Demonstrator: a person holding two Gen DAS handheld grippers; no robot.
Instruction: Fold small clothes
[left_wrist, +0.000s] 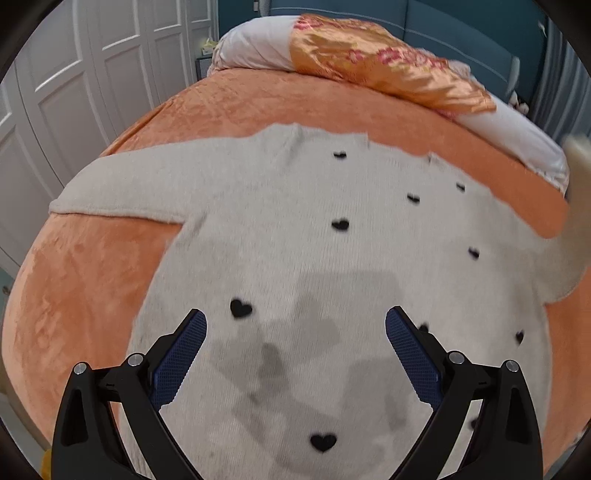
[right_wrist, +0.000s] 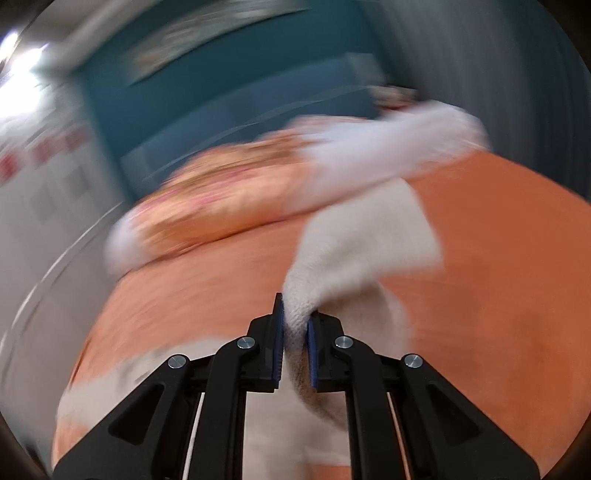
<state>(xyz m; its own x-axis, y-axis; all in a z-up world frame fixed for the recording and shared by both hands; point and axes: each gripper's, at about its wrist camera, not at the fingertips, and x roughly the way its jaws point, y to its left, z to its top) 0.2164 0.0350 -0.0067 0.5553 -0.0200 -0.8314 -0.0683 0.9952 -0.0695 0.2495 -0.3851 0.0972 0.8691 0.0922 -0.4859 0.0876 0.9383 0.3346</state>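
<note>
Across the middle of the left wrist view, a cream sweater (left_wrist: 295, 229) with small black hearts (left_wrist: 340, 224) lies spread flat on an orange bedspread (left_wrist: 74, 295), one sleeve stretched toward the left edge of the frame. At the bottom of that view the left gripper (left_wrist: 295, 332) hovers over the sweater's lower part with its jaws wide apart and nothing between them, its blue pads (left_wrist: 181, 362) bare. Pillows (left_wrist: 369, 62), white and orange-flowered, sit along the top of the frame, with white cupboard doors (left_wrist: 74, 74) at upper left. Lower centre of the blurred right wrist view, the right gripper (right_wrist: 295, 332) is clamped on a bunched fold of the sweater (right_wrist: 354, 236), which rises from the jaws toward the centre right, lifted above the bedspread (right_wrist: 498, 295). Teal headboard (right_wrist: 221, 110) fills the upper part.
</note>
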